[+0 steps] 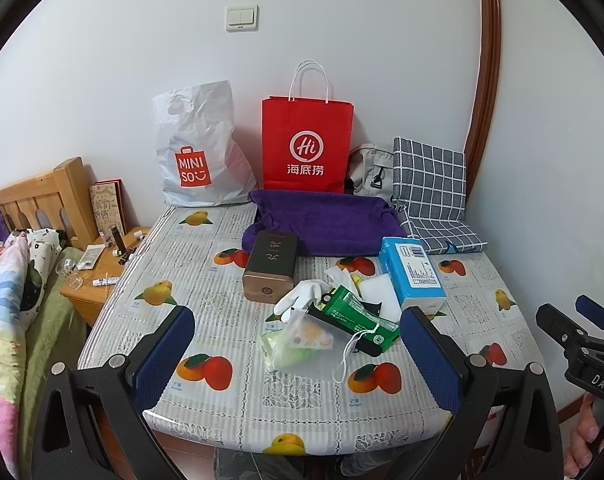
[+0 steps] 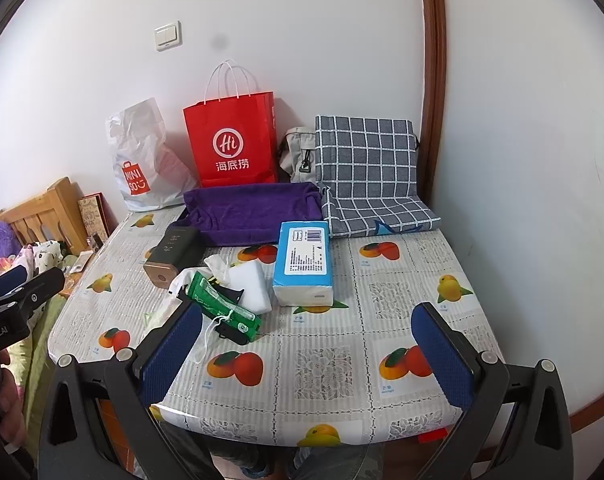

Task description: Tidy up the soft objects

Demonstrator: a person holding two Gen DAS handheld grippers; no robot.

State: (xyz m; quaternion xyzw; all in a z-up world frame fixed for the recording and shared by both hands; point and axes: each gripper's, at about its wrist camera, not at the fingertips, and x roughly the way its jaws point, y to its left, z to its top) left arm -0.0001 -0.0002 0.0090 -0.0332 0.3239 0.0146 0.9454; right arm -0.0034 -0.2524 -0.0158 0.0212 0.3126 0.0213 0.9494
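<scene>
A pile of small items lies mid-table: a blue tissue pack [image 1: 413, 276] [image 2: 303, 262], a white sponge block [image 1: 377, 294] [image 2: 252, 286], a green packet [image 1: 351, 314] [image 2: 222, 306], a white glove [image 1: 302, 294], a mesh pouch [image 1: 302, 344] and a dark tin [image 1: 270, 266] [image 2: 172, 254]. A purple towel [image 1: 325, 222] [image 2: 254, 210] and a grey checked cushion [image 1: 433, 192] [image 2: 369, 168] lie at the back. My left gripper [image 1: 302, 354] is open and empty above the front edge, just before the pouch. My right gripper [image 2: 307, 354] is open and empty, right of the pile.
A red paper bag [image 1: 306, 146] [image 2: 234, 142], a white plastic bag [image 1: 200, 152] [image 2: 144, 164] and a grey bag [image 1: 367, 172] stand against the wall. The fruit-print table [image 1: 222, 320] [image 2: 401, 280] has a bedside stand [image 1: 98, 280] and bed [image 1: 6, 300] to its left.
</scene>
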